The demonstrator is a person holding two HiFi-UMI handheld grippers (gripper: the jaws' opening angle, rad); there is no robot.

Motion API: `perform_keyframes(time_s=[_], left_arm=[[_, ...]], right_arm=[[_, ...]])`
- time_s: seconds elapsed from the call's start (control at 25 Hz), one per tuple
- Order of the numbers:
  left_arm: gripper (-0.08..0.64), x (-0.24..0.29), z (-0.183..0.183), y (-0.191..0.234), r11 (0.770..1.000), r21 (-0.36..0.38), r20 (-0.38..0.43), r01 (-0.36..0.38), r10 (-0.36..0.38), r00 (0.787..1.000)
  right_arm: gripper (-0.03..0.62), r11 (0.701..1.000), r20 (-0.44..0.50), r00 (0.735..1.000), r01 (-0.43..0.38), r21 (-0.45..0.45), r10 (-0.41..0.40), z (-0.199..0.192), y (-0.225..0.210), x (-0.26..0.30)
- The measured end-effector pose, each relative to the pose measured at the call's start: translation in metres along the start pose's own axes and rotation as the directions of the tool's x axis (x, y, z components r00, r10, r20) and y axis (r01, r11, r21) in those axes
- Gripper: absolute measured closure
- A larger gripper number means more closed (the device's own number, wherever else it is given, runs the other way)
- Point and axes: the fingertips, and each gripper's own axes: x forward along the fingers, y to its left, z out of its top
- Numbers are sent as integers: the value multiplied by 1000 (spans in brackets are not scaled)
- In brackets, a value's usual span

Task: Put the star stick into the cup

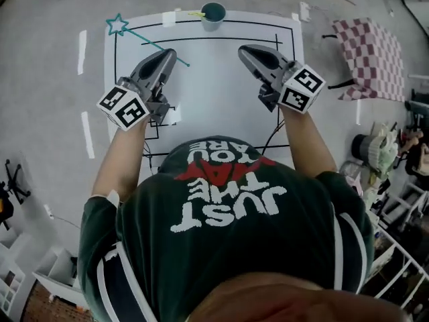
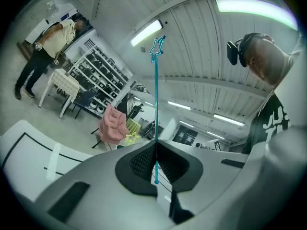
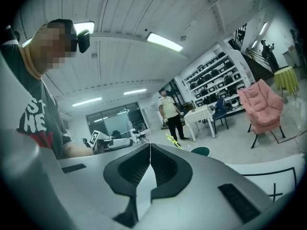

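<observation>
Because the left gripper (image 1: pixel 169 54) is clamped on the star stick (image 1: pixel 144 40) near its plain end, the stem runs out toward ten o'clock, star outermost. The cup (image 1: pixel 212 24) stands apart at one o'clock. The right gripper (image 1: pixel 247 49) is closed and empty.

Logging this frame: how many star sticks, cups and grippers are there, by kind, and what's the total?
Star sticks: 2 (teal star stick clamped in the left gripper; yellow star stick at the teal cup)
Cups: 1 (teal cup)
Grippers: 2 (left gripper; right gripper, jaws together on nothing)
Total: 5
</observation>
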Motion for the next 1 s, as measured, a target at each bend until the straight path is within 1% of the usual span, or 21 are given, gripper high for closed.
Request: perform_keyframes(time_s=[0.12,0.28,0.4,0.52,0.64,0.76,1.0], left_arm=[[549,15,14,7,1000,18,0,26,-26,1000],[549,24,34,30,999,32,9,21,-21,1000],[549,38,38,47,999,35,8,-6,6,1000],[549,55,38,62,999,47,4,0,0,1000],[549,73,41,80,999,50,-15,-12,13,1000],[549,91,45,96,997,75,-21,-8,10,1000],[549,115,58,119,991,135,-18,10,-7,1000]], right_arm=[[558,1000,-11,1000,9,3,-9,11,-14,13],[558,1000,-5,1000,5,-14,-5,22,-27,36],[558,1000,-6,1000,-4,-30,3,23,-44,45],[558,999,1,1000,-6,-51,6,27,-62,50],[558,998,16,1000,-8,-62,9,33,-82,58],[558,997,20,1000,-10,-83,12,34,-101,65],[558,993,30,999,-19,-114,22,33,-123,77]])
